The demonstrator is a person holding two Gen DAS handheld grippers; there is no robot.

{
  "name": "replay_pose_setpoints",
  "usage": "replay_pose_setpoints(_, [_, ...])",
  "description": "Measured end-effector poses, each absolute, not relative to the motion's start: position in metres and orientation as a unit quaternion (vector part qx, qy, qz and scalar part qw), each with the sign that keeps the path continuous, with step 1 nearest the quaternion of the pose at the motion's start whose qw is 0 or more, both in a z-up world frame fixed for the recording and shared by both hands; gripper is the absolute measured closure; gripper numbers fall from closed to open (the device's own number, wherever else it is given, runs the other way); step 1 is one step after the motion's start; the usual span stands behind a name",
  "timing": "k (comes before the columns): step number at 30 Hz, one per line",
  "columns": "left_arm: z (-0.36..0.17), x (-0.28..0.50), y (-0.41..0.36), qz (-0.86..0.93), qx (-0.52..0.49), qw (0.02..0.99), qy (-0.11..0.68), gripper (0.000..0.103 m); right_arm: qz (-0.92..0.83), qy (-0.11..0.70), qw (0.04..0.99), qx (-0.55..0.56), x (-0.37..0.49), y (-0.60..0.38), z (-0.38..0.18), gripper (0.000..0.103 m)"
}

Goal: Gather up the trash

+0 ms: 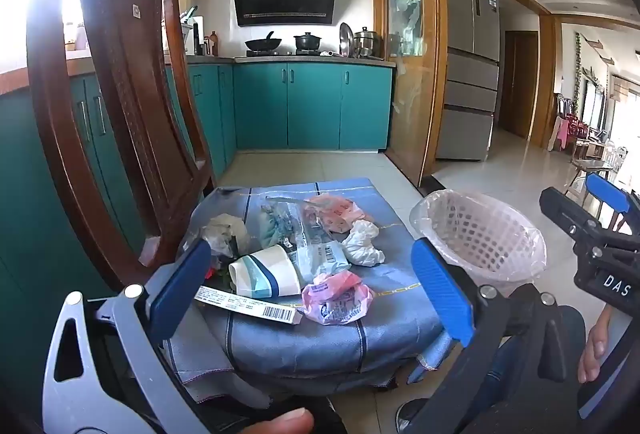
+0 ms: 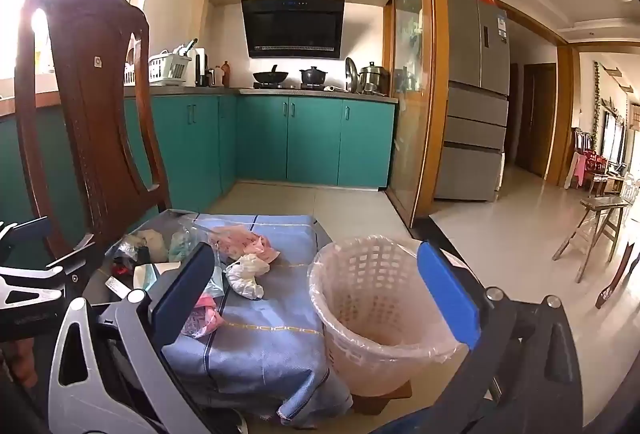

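Trash lies on a chair seat covered with a blue cloth (image 1: 304, 338): a paper cup (image 1: 264, 274) on its side, a pink wrapper (image 1: 336, 298), a crumpled white tissue (image 1: 362, 244), clear plastic bags (image 1: 296, 226) and a barcode strip (image 1: 248, 308). A pink lattice bin (image 1: 480, 234) with a clear liner stands to the right, empty in the right wrist view (image 2: 380, 314). My left gripper (image 1: 312, 290) is open above the cup and wrapper. My right gripper (image 2: 316, 298) is open, over the bin's near rim. The tissue (image 2: 244, 276) shows there too.
A dark wooden chair back (image 1: 116, 106) rises at left. Teal kitchen cabinets (image 1: 312, 106), a stove with pots and a fridge (image 1: 468, 74) stand behind across a tiled floor. The right gripper's body (image 1: 592, 234) shows at the right edge. A wooden stool (image 2: 596, 230) stands far right.
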State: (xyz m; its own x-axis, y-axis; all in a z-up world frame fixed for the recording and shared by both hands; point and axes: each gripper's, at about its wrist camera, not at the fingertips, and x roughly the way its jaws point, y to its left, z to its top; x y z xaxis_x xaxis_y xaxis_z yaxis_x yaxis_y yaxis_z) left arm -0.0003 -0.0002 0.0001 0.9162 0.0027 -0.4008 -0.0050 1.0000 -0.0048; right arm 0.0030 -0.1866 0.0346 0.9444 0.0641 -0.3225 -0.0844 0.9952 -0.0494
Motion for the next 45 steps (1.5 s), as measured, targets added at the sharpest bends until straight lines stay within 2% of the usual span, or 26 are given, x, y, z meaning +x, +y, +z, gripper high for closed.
replay_pose_setpoints(45, [-0.006, -0.001, -0.006, -0.003, -0.003, 0.976, 0.218, 0.003, 0.057, 0.161, 0.985, -0.013, -0.008, -0.197, 0.034, 0.003])
